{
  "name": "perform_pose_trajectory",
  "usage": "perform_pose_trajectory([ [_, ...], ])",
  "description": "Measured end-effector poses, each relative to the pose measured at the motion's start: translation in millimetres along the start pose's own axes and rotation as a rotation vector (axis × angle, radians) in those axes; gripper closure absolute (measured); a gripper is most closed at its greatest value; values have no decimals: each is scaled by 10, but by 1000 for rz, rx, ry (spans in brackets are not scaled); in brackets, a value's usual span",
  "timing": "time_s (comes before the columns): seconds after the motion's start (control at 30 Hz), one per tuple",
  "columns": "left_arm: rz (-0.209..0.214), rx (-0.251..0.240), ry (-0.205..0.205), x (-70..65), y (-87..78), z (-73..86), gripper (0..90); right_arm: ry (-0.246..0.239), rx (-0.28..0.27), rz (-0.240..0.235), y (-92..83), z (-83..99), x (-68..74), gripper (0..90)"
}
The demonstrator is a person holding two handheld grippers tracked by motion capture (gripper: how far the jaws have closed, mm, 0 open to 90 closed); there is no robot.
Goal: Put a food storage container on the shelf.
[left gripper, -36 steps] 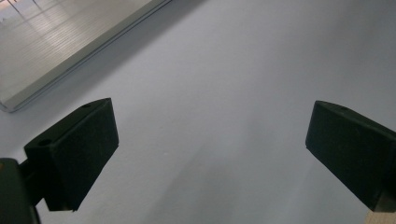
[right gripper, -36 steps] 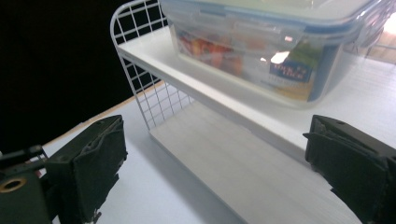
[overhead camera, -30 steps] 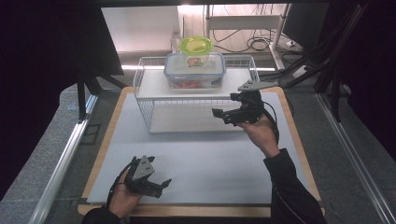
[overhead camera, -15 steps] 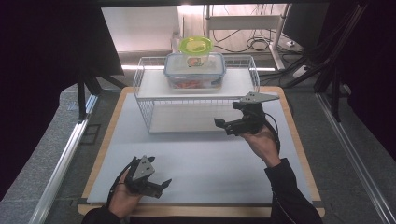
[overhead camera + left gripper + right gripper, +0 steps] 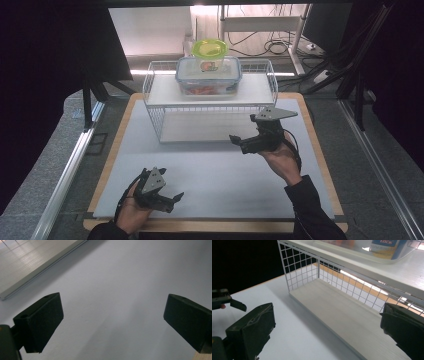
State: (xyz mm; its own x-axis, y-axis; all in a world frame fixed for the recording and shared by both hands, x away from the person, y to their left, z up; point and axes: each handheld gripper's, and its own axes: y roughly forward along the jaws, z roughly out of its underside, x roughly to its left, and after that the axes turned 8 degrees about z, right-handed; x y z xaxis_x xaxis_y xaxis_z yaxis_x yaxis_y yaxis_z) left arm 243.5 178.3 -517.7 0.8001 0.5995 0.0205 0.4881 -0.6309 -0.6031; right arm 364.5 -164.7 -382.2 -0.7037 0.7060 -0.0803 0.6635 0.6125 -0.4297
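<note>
Nearest the person, the left gripper sits low over the white mat, close to its front edge and well short of the wire rack. Its jaws stand wide apart with nothing between them; in the left gripper view they frame bare mat, with the rack's lower board running across the upper left corner. The left hand cups the tool from below.

Farther in, the right gripper hovers just in front of the rack, toward its right end, held up by the right hand, its grey three-cornered plate on top. Its jaws are also spread and hold nothing. In the right gripper view they open toward the rack's lower shelf, a pale board behind white wire mesh, and the tip of the left gripper shows at the far left edge.

On the rack's upper shelf stands a clear lidded container with something orange inside, roughly at the shelf's middle. Behind the rack, a round lime-green lid or bowl rises above the container; I cannot tell what it rests on.
</note>
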Motion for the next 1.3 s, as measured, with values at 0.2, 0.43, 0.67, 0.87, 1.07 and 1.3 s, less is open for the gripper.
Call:
perform_pose_trajectory([
  [0.2,0,-3,5,-5,2,3,23,-13,-1,17,-44,46,30,0],
  [0.43,10,-14,-7,5,-13,5,22,-12,0,23,-91,110,63,0],
  [0.67,14,-19,-8,8,-18,3,21,-23,14,23,-113,174,119,0],
  [0.87,13,-18,-8,6,-19,3,20,-30,35,35,-115,232,164,0],
  [1.07,12,-18,-8,8,-20,3,21,-38,45,39,-125,288,192,0],
  [1.3,21,-39,-29,24,-33,5,25,-36,62,29,-159,354,217,0],
])
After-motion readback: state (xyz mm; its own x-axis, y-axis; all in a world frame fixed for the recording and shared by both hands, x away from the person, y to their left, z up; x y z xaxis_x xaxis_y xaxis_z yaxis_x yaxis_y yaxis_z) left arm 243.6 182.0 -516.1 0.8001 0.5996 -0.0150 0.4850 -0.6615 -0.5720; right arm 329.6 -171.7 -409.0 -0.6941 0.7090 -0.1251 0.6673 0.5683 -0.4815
